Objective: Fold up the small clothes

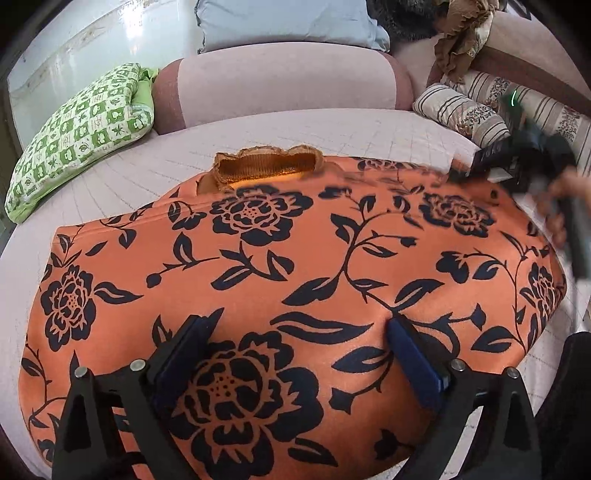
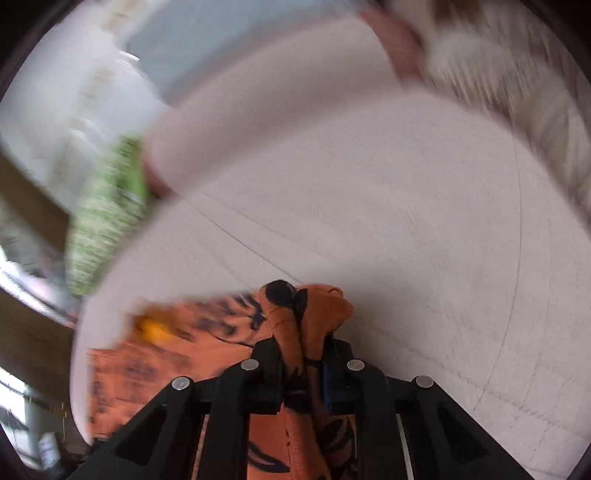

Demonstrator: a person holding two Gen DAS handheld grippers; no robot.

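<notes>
**Orange top on the bed, one corner pinched**

The bed (image 1: pixel 332 129) has a pale pink cover with thin stitched lines. A round pink headboard (image 1: pixel 280 83) stands at the far end. A blue pillow (image 1: pixel 288 22) leans behind it. A green checked pillow (image 1: pixel 81 136) lies at the far left. Striped pillows (image 1: pixel 465 107) lie at the far right, with a crumpled brown cloth (image 1: pixel 461 40) above them. A shiny white wall (image 1: pixel 74 55) shows at the far left.

The left view is sharp. It shows the whole orange top (image 1: pixel 295 266) spread flat on the bed, with black flowers all over it. Its frilly brown neck (image 1: pixel 264 166) points to the headboard. This view also shows the right claw (image 1: pixel 480 168) as a dark blur at the top's far right corner, with a blurred hand (image 1: pixel 561 206) behind it.

The right view is smeared almost everywhere. Only the claw and the cloth in it look sharp. Here the bed cover (image 2: pixel 406 221) fills most of the picture.

The left claw (image 1: pixel 299 328) stands wide. Its two fingers (image 1: pixel 413 354) rest on or just over the top near the close edge, with a big black flower between them. No cloth is pinched there.

The right claw (image 2: pixel 303 354) is nearly closed. It squeezes a bunched fold of the orange top (image 2: pixel 295 332), which sticks up past the tips.
</notes>
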